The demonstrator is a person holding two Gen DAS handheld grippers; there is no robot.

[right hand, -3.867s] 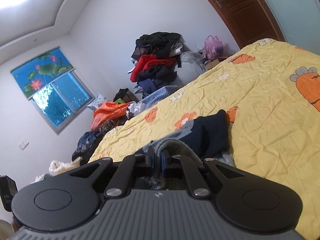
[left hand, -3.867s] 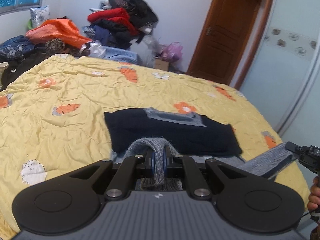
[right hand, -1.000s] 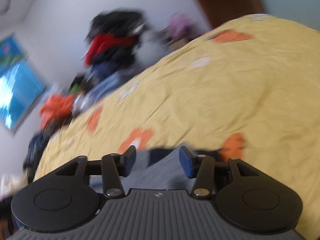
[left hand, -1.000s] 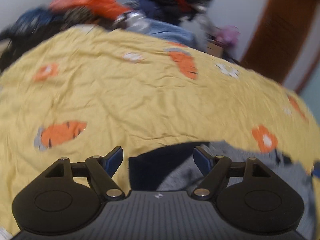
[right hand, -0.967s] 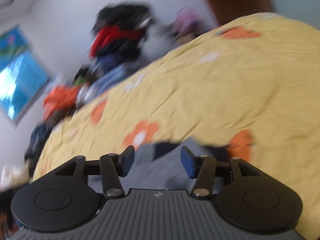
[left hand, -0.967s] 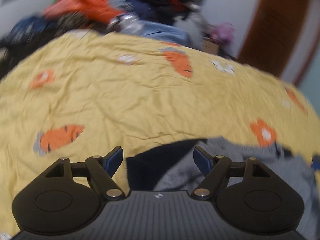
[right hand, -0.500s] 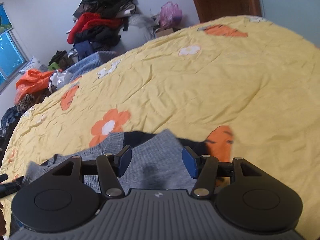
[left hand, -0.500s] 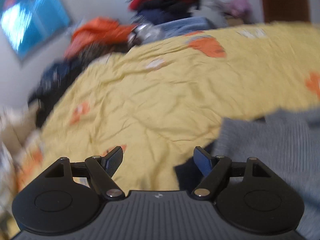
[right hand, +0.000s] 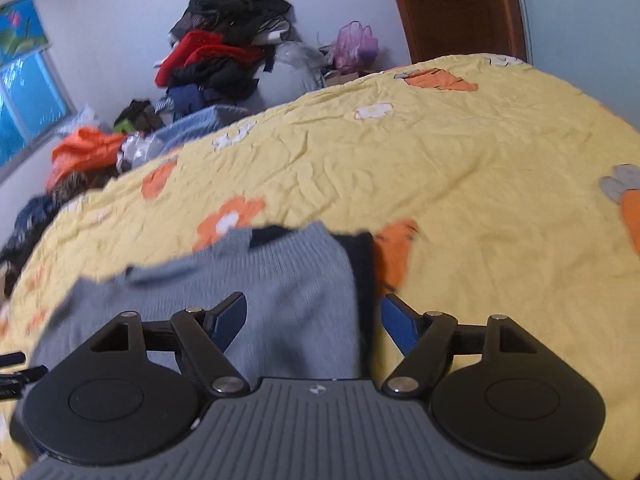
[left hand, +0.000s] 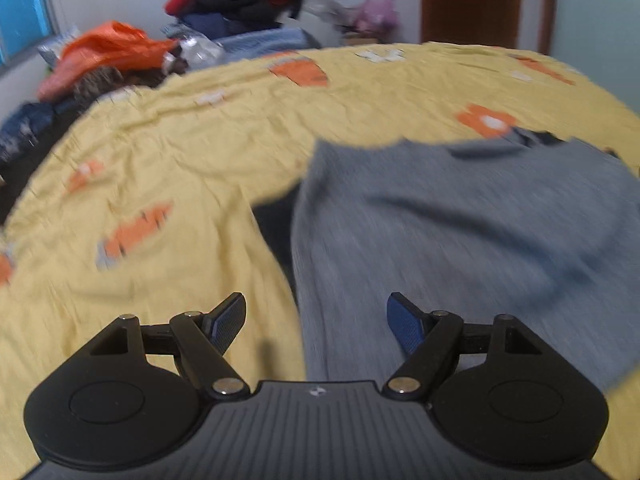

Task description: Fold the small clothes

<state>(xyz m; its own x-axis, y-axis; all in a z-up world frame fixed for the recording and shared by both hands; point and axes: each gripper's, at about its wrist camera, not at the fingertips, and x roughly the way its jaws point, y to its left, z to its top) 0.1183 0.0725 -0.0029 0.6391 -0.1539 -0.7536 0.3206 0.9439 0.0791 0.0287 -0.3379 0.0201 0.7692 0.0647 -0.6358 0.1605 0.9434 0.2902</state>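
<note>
The grey knit garment (left hand: pixel 460 220) lies flat on the near part of the bed (left hand: pixel 180 152), dark cloth showing beneath its edges. The left hand-held gripper (left hand: pixel 316 318) is wide and empty above its left edge. The right hand-held gripper (right hand: pixel 312 318) is opening, empty, above its right edge.

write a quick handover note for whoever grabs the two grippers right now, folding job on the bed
Left gripper: open, nothing between its pads, hanging over the left edge of the grey knit garment.
Right gripper: jaws opening, nothing pinched; the grey knit lies below them.
Things: the garment lies on the yellow bedspread, its grey layer folded over a dark part that shows at the edges.
Done: one fold laid down, both grippers off the cloth.
Left: probably further folds and squaring up; the view is blurred, so check the edges first.
</note>
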